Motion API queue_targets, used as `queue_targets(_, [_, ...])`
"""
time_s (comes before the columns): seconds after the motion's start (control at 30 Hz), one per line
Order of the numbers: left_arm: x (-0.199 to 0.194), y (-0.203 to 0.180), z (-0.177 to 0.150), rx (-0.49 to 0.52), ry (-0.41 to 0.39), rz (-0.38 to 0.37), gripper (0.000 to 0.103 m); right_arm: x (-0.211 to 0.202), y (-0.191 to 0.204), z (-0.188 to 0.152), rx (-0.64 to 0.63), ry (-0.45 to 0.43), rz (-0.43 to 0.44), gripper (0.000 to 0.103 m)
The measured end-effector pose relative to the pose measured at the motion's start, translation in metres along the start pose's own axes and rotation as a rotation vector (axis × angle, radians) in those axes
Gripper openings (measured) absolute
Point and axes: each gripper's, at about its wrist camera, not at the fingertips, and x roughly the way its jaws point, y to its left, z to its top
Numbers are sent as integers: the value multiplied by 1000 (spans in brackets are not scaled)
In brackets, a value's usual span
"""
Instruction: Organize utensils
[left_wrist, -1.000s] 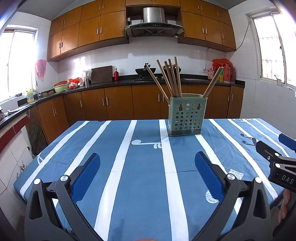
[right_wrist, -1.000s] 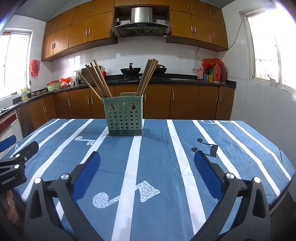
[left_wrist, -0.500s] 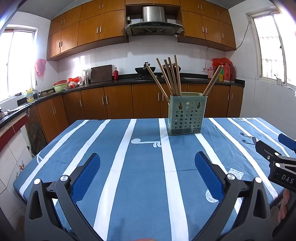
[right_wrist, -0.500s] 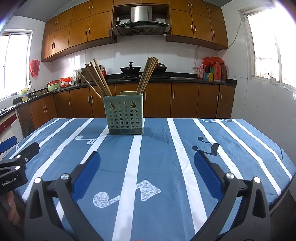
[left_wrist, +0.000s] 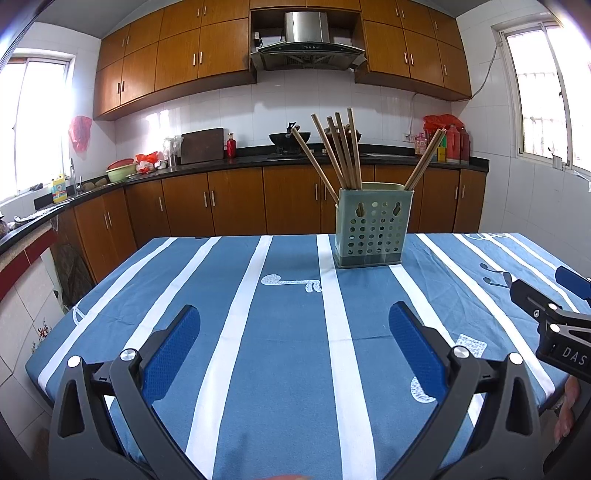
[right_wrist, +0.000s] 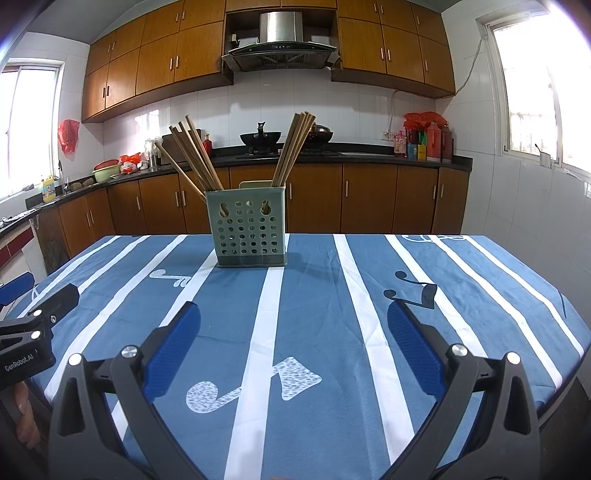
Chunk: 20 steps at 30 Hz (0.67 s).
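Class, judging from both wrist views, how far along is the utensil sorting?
Done: every visible chopstick stands in the green holder, a splayed group on one side, a tight bundle on the other. In hand: nothing; left tongs and right tongs are open. Left: nothing lies on the tablecloth.

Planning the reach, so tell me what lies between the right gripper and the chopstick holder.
Only bare striped tablecloth lies between the right gripper and the green chopstick holder, as the right wrist view shows.
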Motion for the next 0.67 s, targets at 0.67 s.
queue_targets(0.67, [5, 2, -8, -14, 10, 2, 101, 0, -1, 1, 2, 1, 1, 99])
